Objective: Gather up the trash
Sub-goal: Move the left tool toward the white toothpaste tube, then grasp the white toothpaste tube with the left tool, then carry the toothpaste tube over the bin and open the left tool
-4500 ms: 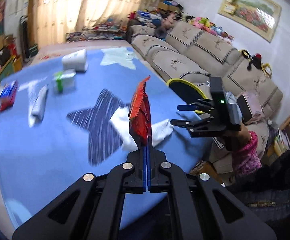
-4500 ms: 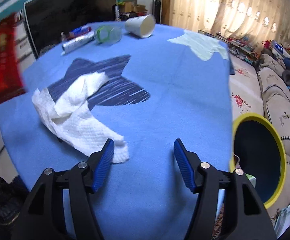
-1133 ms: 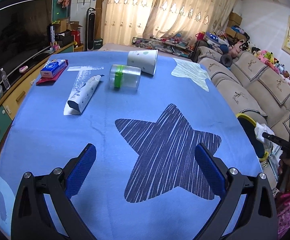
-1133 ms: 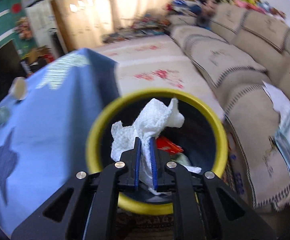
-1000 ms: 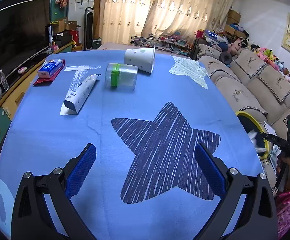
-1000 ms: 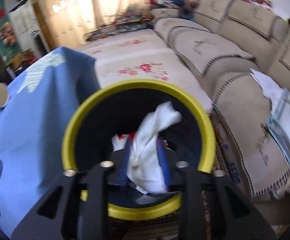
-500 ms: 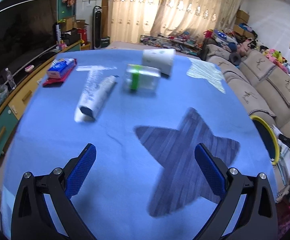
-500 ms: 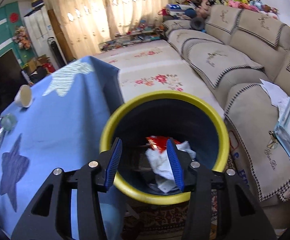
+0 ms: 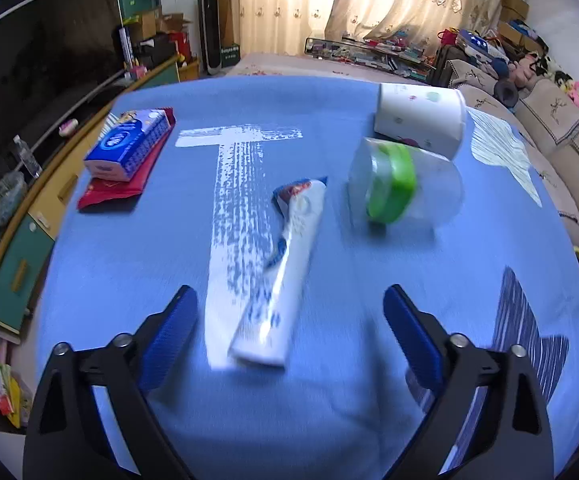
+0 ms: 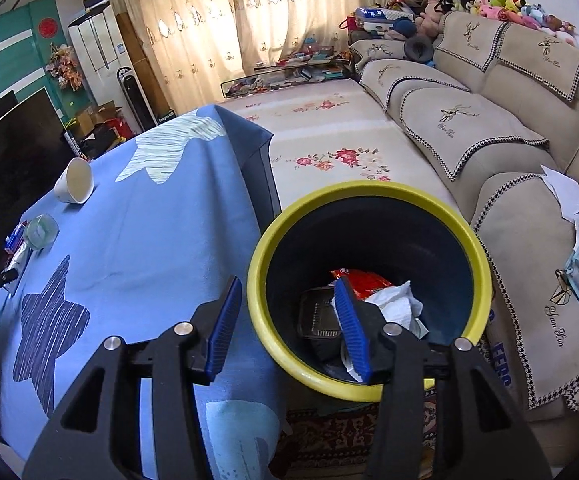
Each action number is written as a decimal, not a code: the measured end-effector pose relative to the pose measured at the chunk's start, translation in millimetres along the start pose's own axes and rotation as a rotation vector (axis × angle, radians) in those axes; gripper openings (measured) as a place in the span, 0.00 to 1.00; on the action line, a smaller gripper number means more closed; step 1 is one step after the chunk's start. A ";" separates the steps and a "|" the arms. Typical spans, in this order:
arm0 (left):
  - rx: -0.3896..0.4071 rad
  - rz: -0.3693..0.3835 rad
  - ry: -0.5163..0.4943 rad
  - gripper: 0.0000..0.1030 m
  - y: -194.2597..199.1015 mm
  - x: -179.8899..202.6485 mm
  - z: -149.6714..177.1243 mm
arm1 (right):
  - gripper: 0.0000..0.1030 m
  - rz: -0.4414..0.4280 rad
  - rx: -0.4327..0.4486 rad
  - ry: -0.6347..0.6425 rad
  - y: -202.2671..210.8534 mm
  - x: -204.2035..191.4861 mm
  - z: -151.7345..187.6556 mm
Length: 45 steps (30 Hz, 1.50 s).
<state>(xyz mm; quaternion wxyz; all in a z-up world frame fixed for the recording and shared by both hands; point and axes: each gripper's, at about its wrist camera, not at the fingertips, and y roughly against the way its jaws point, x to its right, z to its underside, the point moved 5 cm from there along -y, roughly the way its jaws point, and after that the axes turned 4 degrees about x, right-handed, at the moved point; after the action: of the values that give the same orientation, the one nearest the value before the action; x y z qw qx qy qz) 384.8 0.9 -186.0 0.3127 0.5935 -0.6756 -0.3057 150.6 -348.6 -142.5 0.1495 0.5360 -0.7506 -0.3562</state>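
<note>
On the blue tablecloth (image 9: 137, 264) lie four loose pieces: one squeezed tube (image 9: 285, 264) nearest, one clear jar (image 9: 403, 192) with a green band, one white paper cup (image 9: 419, 118) on its side at the far right, and one blue tissue pack (image 9: 129, 146) at the far left. One red packet (image 9: 123, 188) lies under the pack. One yellow-rimmed bin (image 10: 479, 264) holds one red wrapper (image 10: 363, 282), one white paper towel (image 10: 395, 306) and one dark tray (image 10: 317, 316).

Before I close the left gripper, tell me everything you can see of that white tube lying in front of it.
The white tube looks like a squeezed toothpaste tube: soft white plastic with blue print and a red-and-blue patch at its flat crimped far end. It lies flat on the blue cloth, lengthwise away from the camera, tilted slightly right, its left edge along the cloth's white T print. Its near end sits between the open left gripper fingers, untouched. The picture is motion-blurred, so no cap is discernible.
</note>
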 end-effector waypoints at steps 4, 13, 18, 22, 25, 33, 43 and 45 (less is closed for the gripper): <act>-0.017 -0.016 -0.016 0.75 -14.3 3.1 -5.6 | 0.45 -0.005 -0.017 0.008 -4.3 -4.6 0.2; 0.002 -0.061 -0.038 0.36 -18.5 2.4 -12.7 | 0.45 -0.010 -0.015 0.016 -3.2 -11.3 -1.3; 0.008 -0.057 -0.029 0.21 -10.0 -1.2 -5.3 | 0.45 -0.021 -0.017 0.021 -2.1 -15.0 0.0; 0.007 -0.046 -0.029 0.20 1.2 2.3 4.3 | 0.45 -0.030 -0.012 0.019 2.0 -14.7 1.8; 0.032 -0.046 -0.041 0.20 19.4 10.3 10.1 | 0.45 -0.035 -0.002 0.013 7.8 -11.8 2.8; 0.115 0.072 -0.158 0.20 83.5 87.5 16.2 | 0.45 -0.026 0.035 -0.024 25.9 9.3 5.9; 0.111 0.367 -0.396 0.20 112.8 265.4 18.0 | 0.45 0.037 0.066 -0.098 46.1 60.5 15.5; 0.097 0.420 -0.456 0.20 113.2 309.5 22.3 | 0.45 0.045 0.072 -0.116 49.0 72.6 17.6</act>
<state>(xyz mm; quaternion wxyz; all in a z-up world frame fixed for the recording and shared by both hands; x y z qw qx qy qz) 267.2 -293.3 -92.5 0.1808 0.3713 -0.8499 -0.3272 78.0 -399.7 -132.2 0.0943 0.5026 -0.7822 -0.3559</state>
